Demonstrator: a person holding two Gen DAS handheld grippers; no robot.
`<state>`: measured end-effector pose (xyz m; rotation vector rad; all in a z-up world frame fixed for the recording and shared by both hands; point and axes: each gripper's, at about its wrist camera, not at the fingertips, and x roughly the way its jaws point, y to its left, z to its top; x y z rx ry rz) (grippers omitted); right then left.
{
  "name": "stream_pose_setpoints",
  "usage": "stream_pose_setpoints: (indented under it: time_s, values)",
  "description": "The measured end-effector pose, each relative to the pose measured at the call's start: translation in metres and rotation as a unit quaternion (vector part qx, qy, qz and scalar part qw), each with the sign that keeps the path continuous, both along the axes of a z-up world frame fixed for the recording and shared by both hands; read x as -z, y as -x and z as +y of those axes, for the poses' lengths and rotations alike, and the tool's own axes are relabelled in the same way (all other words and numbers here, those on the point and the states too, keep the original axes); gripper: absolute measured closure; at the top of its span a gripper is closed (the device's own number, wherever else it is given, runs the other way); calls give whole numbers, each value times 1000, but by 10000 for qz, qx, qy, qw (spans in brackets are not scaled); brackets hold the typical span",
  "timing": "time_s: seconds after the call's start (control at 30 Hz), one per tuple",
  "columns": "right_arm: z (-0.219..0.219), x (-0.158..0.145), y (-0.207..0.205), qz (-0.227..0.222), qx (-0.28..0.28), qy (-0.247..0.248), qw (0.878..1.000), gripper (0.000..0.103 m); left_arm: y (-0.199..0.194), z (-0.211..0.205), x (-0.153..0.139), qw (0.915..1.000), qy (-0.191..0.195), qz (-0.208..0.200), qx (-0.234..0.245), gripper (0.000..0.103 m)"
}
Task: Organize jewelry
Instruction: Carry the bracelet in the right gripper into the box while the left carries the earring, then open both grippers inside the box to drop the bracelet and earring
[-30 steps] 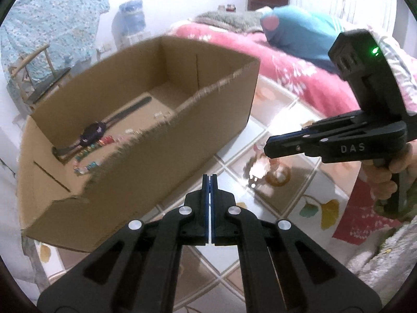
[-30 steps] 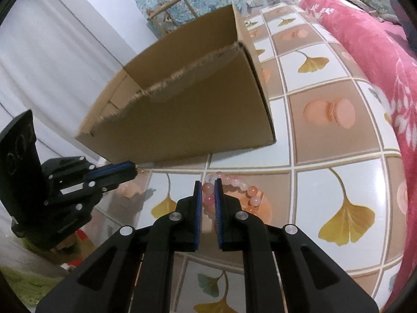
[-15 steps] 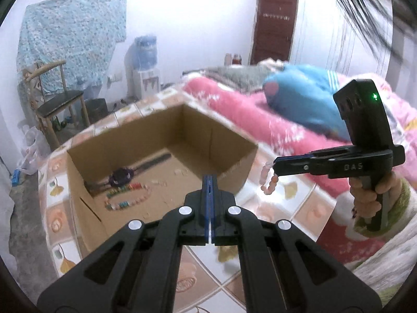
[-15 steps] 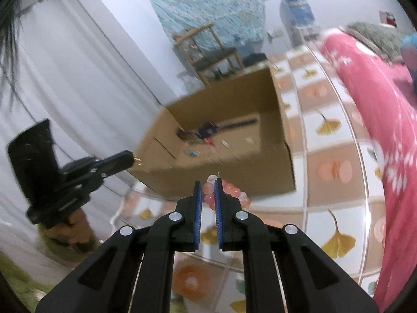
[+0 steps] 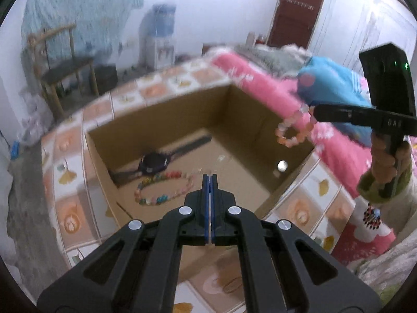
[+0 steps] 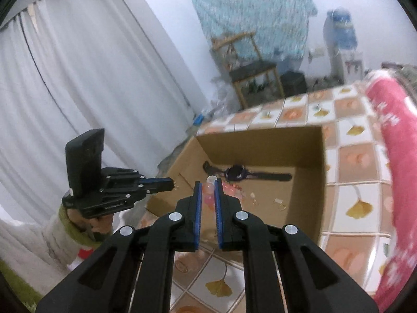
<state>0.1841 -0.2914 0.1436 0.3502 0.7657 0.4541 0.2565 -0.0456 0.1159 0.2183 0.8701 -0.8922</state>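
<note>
An open cardboard box (image 5: 161, 112) (image 6: 260, 135) stands on the tiled cover. On its floor lie a black watch (image 5: 153, 163) (image 6: 237, 172), a multicoloured bead bracelet (image 5: 161, 187) and some tiny loose pieces (image 6: 278, 200). My right gripper (image 6: 207, 182) (image 5: 316, 110) is shut on a pink bead bracelet (image 5: 294, 127) (image 6: 208, 191), which dangles over the box's right rim. Above the box's near edge, my left gripper (image 5: 209, 176) (image 6: 172, 182) is shut. A small gold piece (image 6: 176, 184) shows at its tips.
The tiled cover (image 6: 357, 203) runs around the box. A pink blanket (image 5: 260, 83) and a blue pillow (image 5: 331, 83) lie to the right. A wooden chair (image 5: 65, 70), a water dispenser (image 5: 160, 39) and a white curtain (image 6: 65, 83) stand beyond.
Both grippers have risen and now look down into the box. The pink bracelet came up off the tiled cover and now hangs over the box's right side.
</note>
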Motion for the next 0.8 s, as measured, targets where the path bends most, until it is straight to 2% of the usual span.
stream_pose_setpoints:
  time_s: [0.2,0.27,0.33,0.57,0.63,0.8]
  values:
    - [11,31,-37,559,-279,158,9979,93,-25,-6,31,9970,-653,411,10,102]
    - [12,37,-42,651,-301,158,9973,93,-28,-7,32,9961,-773,432,-30,97]
    - [10,41,-46,734,-302,131,9968,93,-29,-5,30,9961,-773,420,-66,76]
    - [7,48,-56,1043,-236,89,9942,93,-24,5,11,9974,-668,32,-283,52]
    - [7,51,-57,1151,-218,138,9930,93,-21,14,2,9976,-514,-62,-463,39]
    - [10,66,-65,1658,-299,139,9856,93,-5,35,-9,9959,-83,-163,-881,24]
